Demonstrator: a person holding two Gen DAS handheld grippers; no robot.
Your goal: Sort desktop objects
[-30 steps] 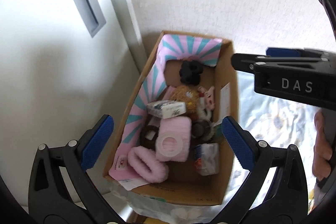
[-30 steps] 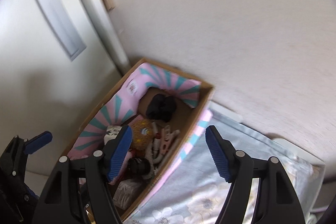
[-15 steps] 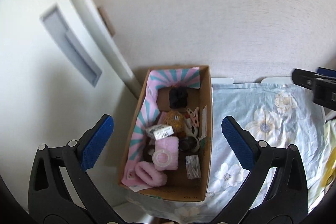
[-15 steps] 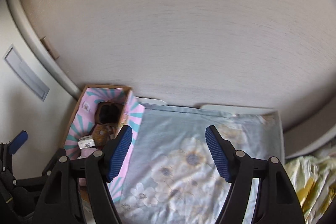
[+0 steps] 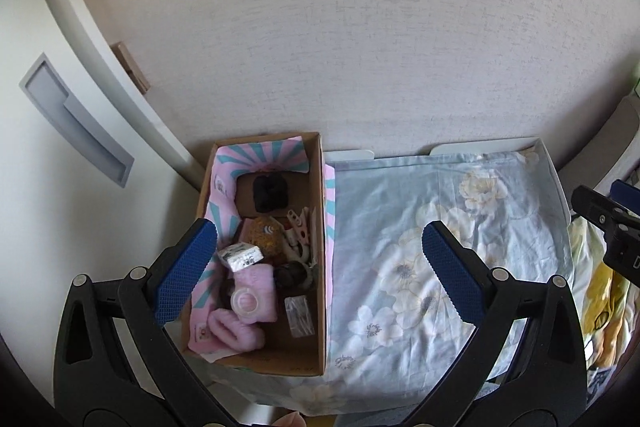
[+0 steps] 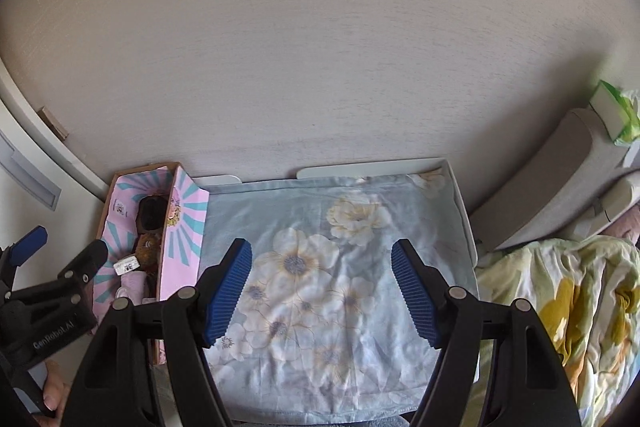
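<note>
**Both grippers hover empty above box and floral cloth**

Much of the cardboard box's (image 5: pixel 262 247) contents is jumbled and hard to name: a black bundle (image 5: pixel 271 191) at the far end, a small white carton (image 5: pixel 240 256), a pink fuzzy piece (image 5: pixel 238 334) at the near end, a clear-lidded pink item (image 5: pixel 254 293) between them. In the right wrist view the box's pink-and-teal flap (image 6: pixel 182 239) hides most of the inside. The box sits at the left edge of a tray (image 6: pixel 460 203) covered by a pale blue floral cloth (image 6: pixel 320 267), touching the cloth's edge.

The left gripper (image 5: pixel 316 271) hangs over the box and cloth, jaws spread wide, holding and touching nothing. The right gripper (image 6: pixel 322 291) hangs above the cloth, jaws likewise wide apart and empty. A yellow-green quilt (image 6: pixel 568 307), cut off by the frame, lies right of the tray.
</note>
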